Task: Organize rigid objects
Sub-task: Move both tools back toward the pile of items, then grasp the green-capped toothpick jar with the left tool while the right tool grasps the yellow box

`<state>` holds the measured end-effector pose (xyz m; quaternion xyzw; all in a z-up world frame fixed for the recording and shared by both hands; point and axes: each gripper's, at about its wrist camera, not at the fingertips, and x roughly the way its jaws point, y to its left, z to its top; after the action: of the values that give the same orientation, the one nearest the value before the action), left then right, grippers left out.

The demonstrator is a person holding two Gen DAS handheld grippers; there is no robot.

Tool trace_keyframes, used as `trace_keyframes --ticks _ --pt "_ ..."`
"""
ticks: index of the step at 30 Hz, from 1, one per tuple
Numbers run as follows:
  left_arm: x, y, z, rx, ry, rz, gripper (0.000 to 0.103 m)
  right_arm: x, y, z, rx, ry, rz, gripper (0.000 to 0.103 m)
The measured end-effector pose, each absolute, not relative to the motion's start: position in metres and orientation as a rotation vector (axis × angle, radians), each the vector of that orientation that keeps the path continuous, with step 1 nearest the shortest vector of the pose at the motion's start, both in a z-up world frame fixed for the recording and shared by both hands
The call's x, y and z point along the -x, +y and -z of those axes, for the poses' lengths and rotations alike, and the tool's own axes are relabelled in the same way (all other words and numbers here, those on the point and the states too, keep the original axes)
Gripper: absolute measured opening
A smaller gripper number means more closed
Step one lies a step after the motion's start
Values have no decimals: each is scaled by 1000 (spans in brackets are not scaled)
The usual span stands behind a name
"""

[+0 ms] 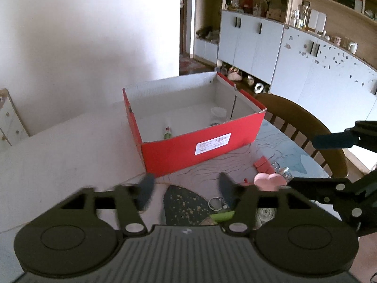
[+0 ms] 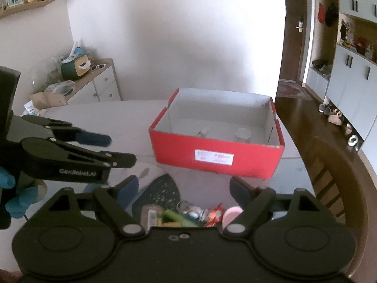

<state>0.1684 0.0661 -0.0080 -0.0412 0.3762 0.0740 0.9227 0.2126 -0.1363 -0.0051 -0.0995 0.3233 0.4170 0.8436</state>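
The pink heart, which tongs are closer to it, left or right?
Right. The pink heart lies just beside the right tongs' right finger; the left tongs sit farther to its left.

Open red cardboard box (image 1: 202, 146) with pale inner walls and a white label on its near side, standing upright on the table with one corner turned toward the left-wrist view. Inside it, a small green-and-white tube (image 1: 167, 131) lies on the floor near the front wall toward the left, and a pale round container (image 1: 218, 115) stands toward the right. Near the box, on the table, a loose cluster: a pink heart-shaped piece (image 1: 269, 180), a red clip (image 1: 264, 164), a metal ring (image 1: 215, 203) and a green stick-like item (image 1: 222, 216), details blurred.
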Motion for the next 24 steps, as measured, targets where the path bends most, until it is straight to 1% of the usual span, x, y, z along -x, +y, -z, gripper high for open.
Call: trace_keyframes --ticks 5,8,10,11,15,17,24 --pt "-147 57 11 73 753 -142 67 -197 -146 11 199 688 -851 86" --pt "-138 54 15 70 756 -132 76 -188 -155 17 168 696 -837 89" --pt "-132 52 16 63 754 -132 80 -182 -161 21 146 695 -827 92" --pt "-129 51 17 64 750 -131 82 -180 -163 22 138 694 -822 95" --pt "-118 50 23 73 747 -142 83 -169 -168 31 118 685 -808 101" --pt "-116 50 29 83 758 -153 83 -162 -168 37 117 679 -805 102" --pt "-114 52 61 159 832 -171 83 -154 -158 63 158 707 -790 102"
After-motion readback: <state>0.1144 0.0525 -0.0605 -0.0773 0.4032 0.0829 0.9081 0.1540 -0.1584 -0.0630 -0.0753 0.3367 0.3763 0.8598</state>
